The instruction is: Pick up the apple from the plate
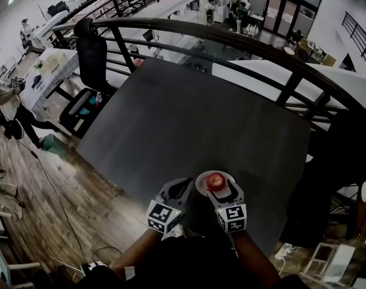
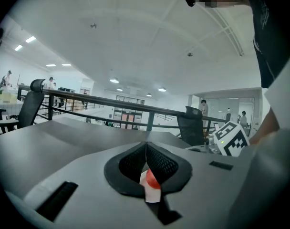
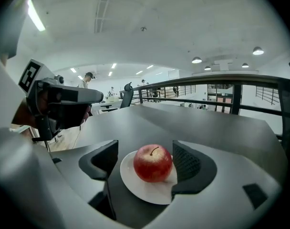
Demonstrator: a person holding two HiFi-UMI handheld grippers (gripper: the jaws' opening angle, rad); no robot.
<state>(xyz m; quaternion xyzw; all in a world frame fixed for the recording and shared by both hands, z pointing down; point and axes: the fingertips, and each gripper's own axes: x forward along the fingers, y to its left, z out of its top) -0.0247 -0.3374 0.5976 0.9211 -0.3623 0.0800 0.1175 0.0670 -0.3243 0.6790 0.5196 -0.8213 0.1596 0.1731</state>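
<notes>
Apple [image 3: 153,163] on plate [image 3: 146,192] | right gripper [image 3: 146,160] wide around it, seemingly untouched | left gripper [image 2: 146,162] closed

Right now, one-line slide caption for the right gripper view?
Right gripper, jaws open, brackets a red apple resting on a white plate on the dark table.

You have a broad, dark grey, matte-topped table [image 1: 189,119] in front of you. Directly on it lies one small round white plate [image 1: 200,183]. The plate sits close to the table's near edge on your side, right of its middle.
</notes>
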